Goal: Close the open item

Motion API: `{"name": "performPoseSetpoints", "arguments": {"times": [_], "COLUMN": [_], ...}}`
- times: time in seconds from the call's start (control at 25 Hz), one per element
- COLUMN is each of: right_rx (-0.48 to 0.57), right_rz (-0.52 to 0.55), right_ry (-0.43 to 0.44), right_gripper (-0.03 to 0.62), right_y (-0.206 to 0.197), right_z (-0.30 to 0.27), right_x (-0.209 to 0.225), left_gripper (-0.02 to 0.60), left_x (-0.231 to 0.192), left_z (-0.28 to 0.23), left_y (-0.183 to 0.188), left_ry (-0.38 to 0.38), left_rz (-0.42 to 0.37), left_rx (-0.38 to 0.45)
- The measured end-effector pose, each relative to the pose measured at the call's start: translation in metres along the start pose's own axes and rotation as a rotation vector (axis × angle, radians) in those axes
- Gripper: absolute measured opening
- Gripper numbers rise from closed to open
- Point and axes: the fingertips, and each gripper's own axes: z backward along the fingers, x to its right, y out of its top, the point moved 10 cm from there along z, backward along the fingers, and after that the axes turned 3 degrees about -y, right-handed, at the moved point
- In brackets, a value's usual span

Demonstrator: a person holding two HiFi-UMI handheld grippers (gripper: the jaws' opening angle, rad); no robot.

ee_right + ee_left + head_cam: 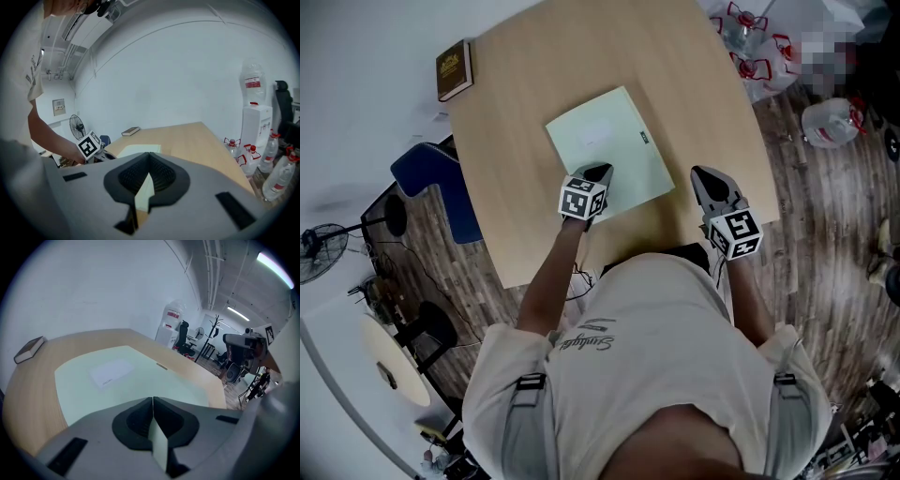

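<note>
The closing step is judged to be at its end. The pale green folder [609,150] is seen lying flat on the wooden table [694,75], with its cover down and no leaf raised. It is placed near the middle of the table, turned at a slant. A white label [596,137] is seen on the cover and a small dark tab [643,138] near its right edge.

The left gripper [598,174] is held over the folder's near edge, its jaws clenched together on nothing; whether the tips rest on the cover cannot be told. The right gripper [710,176] is held above bare table just beside the folder's near right corner, its jaws likewise pressed together and empty. A brown book [454,69] is seen closed at the far left corner, well apart from the folder.

Little is judged to be called for next. At most a light press along the cover is needed, and then both grippers can be lifted away without the folder being dragged.
</note>
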Motion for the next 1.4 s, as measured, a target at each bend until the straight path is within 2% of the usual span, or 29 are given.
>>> {"name": "performPoseSetpoints", "arguments": {"times": [0.6,0.96,1.16,1.28,1.4], "right_rx": [0.003,0.005,0.013,0.021,0.023], "right_rz": [-0.042,-0.027,-0.004,0.011,0.026], "right_ry": [0.002,0.028,0.061,0.077,0.091], "right_gripper": [-0.006,-0.006,-0.006,-0.006,-0.006], "right_y": [-0.008,-0.009,-0.006,-0.001,0.003], "right_z": [0.005,0.004,0.006,0.002,0.0], "right_x": [0.007,0.007,0.002,-0.003,-0.01], "left_gripper": [0.014,0.014,0.014,0.015,0.015], "left_x": [0.0,0.002,0.007,0.008,0.013], "left_z": [-0.009,-0.014,-0.006,0.008,0.026], "left_y": [-0.001,-0.002,0.0,0.004,0.008], "left_ry": [0.032,0.039,0.028,0.013,0.006], "left_rz": [-0.015,-0.051,-0.024,0.027,0.039], "left_rx": [-0.031,-0.044,-0.006,0.061,0.137]}}
